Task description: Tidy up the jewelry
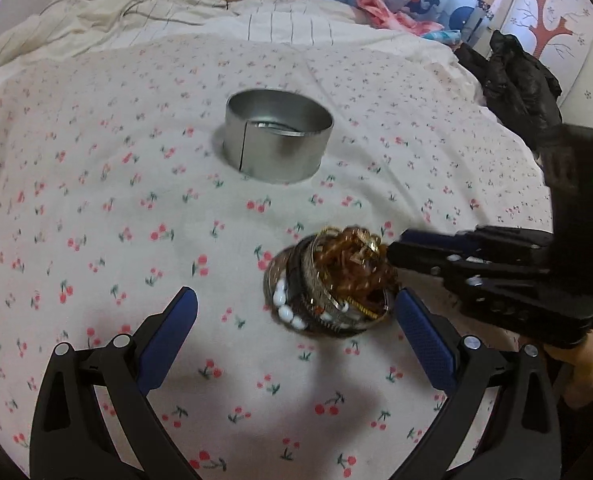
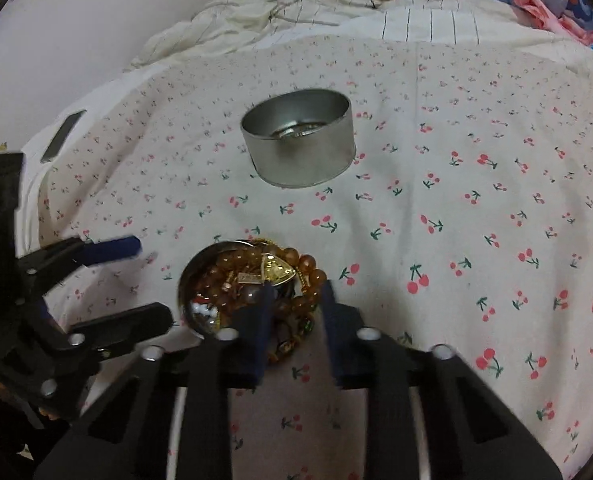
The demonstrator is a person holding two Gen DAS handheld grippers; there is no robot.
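A: On the white cherry-print bedsheet (image 2: 456,200), starting far left: how open, that black left gripper with blue pads (image 2: 152,280)?

B: Spread wide, gripping nothing, hovering just beside the small shallow silver dish (image 2: 182,288).

A: And heaped in that dish?

B: Tangled amber bead strands (image 2: 224,272), a gold pendant (image 2: 276,272), a string of white beads (image 1: 284,300). Unsorted, by the look of it.

A: Next along, the black right gripper (image 2: 296,296)?

B: Drawn narrow, with amber beads between the pads. Impossible to tell whether pressing or merely straddling.

A: Farther back, toward the middle?

B: Round open silver tin (image 2: 296,152), well apart from the dish. Looks nearly bare inside, with something glinting at the bottom, too small to name.

A: So, progress?

B: Early, probably. Nearly the whole heap left to lift out and put away.
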